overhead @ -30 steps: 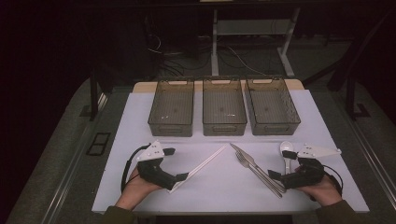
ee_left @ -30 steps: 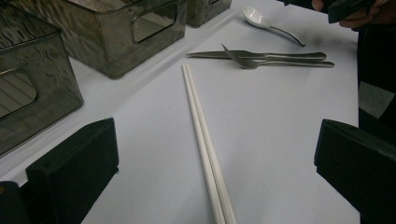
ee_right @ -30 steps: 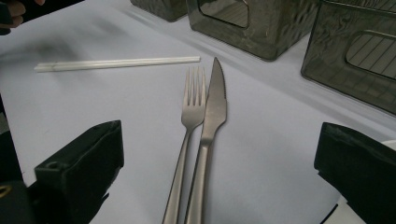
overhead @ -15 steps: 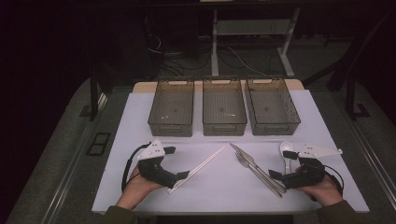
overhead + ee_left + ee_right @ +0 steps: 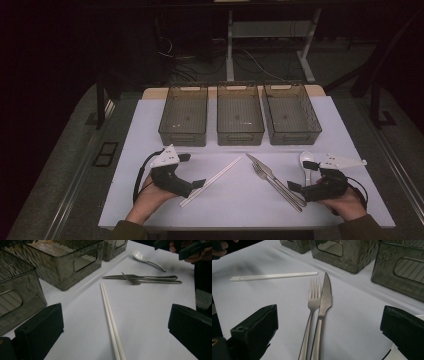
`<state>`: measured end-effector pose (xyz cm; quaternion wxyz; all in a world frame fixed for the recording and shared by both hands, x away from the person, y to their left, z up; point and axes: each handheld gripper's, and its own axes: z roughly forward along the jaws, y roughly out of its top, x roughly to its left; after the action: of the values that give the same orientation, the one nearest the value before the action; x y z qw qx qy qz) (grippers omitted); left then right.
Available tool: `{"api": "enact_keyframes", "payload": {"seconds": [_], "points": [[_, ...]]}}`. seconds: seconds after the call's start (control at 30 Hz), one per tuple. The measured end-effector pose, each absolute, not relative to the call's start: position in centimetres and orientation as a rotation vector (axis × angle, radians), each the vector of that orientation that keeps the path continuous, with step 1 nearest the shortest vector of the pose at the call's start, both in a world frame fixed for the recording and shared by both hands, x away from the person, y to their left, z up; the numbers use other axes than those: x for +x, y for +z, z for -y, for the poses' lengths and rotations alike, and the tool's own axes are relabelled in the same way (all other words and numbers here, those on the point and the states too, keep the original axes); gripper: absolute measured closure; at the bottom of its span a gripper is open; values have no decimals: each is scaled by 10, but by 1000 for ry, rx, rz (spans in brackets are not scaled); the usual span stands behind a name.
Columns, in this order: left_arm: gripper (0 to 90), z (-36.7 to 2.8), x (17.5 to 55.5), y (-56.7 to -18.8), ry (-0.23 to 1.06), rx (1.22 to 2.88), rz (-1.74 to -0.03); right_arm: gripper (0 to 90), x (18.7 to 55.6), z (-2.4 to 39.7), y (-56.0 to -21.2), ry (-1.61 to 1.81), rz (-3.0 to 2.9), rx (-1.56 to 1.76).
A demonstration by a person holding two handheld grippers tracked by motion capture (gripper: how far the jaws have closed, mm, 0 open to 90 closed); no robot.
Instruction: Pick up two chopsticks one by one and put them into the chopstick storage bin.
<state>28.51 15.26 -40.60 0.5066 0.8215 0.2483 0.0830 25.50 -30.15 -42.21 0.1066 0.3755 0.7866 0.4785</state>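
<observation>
Two white chopsticks [image 5: 211, 181] lie side by side, slanted, left of centre on the white table [image 5: 235, 210]. A steel fork [image 5: 272, 182] and knife [image 5: 270, 172] lie together to their right, with a white spoon [image 5: 306, 161] beyond them. My left gripper [image 5: 192, 171] rests open by the chopsticks' near end; its own view looks along the chopsticks [image 5: 111, 322] between its jaws. My right gripper [image 5: 301, 176] stands open at the handles of the fork [image 5: 312, 305] and knife [image 5: 323, 305]. Neither gripper holds anything.
Three empty smoky plastic bins stand in a row at the back: left [image 5: 182, 136], middle [image 5: 240, 136], right [image 5: 295, 136]. The table's near edge runs just behind both hands. Dark floor, cables and a desk frame lie beyond the table.
The left gripper has edged slightly to the right, nearer the chopsticks. The right gripper and the cutlery have stayed put.
</observation>
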Motion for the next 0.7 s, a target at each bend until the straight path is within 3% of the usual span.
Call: {"api": "enact_keyframes", "payload": {"seconds": [0.7], "points": [[0, -136, 302, -399, 201, 1951, -599, 15, 255, 301, -423, 1404, -2316, 1110]]}}
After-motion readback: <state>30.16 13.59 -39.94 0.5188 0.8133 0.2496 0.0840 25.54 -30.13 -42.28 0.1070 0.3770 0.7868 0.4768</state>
